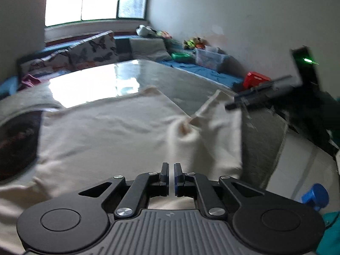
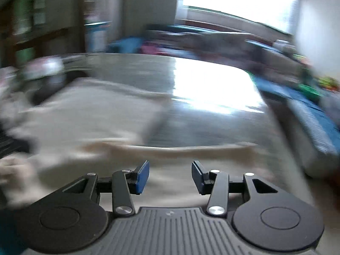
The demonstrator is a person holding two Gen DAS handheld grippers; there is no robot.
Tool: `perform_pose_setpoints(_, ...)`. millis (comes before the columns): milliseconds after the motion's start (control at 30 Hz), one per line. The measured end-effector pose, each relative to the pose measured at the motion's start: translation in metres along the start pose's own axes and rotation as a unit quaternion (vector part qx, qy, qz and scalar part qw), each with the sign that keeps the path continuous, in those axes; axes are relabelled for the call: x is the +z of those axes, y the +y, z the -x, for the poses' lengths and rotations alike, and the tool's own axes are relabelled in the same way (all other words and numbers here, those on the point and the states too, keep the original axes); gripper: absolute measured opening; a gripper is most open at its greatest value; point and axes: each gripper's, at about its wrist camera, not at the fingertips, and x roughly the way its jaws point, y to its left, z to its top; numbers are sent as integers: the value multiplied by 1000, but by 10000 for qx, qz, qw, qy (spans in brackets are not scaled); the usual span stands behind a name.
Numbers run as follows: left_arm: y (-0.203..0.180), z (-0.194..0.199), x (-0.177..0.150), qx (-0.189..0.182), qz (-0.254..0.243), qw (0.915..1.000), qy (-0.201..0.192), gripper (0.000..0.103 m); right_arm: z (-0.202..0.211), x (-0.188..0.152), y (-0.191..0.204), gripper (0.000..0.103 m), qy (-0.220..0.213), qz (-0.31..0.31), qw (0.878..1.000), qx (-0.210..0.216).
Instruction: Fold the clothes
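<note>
Cream cotton garment (image 1: pixel 102 131) lies spread across the near half of the grey glossy counter (image 1: pixel 131 74), its far edge reaching toward the window glare on the counter. Left gripper (image 1: pixel 171 171) hangs low over the garment's near side; its jaws are drawn almost together with only a thin slit between them, and no cloth can be made out in that slit, so whether they pinch fabric cannot be told. Right gripper (image 2: pixel 170 175) stands with jaws released, wide apart, over the garment's near hem; nothing sits between the pads. In the left wrist view the right gripper appears at the garment's right side, where a sleeve or corner (image 1: pixel 212 110) stands raised and bunched off the counter, judged to be a flap partway turned inward for a fold. Right wrist view is heavily smeared, so finer contact cannot be confirmed. Folding judged at an early stage: the body remains largely flat.
</note>
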Motion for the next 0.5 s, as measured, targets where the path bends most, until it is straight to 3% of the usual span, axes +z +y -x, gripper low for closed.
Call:
perform_pose_setpoints(67, -5, -8, -4, -89, -26, 9999, 101, 6, -10, -4, -28, 45, 75, -294, 9986, -436)
perform_pose_setpoints(167, -9, -13, -10, -118, -58, 9998, 130, 6, -22, -10, -62, 47, 148, -753, 9944, -730)
perform_pose_setpoints(367, -11, -14, -9, -126, -85, 9998, 149, 11, -33, -18, -83, 49, 140, -1354, 9897, -447)
perform_pose_setpoints(467, -14, -14, -9, -130, -112, 9997, 154, 16, -30, -17, -82, 36, 103, -1381, 9899, -309)
perform_pose_setpoints(500, -15, -14, -10, -132, -116, 9997, 155, 18, -30, -16, -80, 23, 91, -1358, 9903, -278)
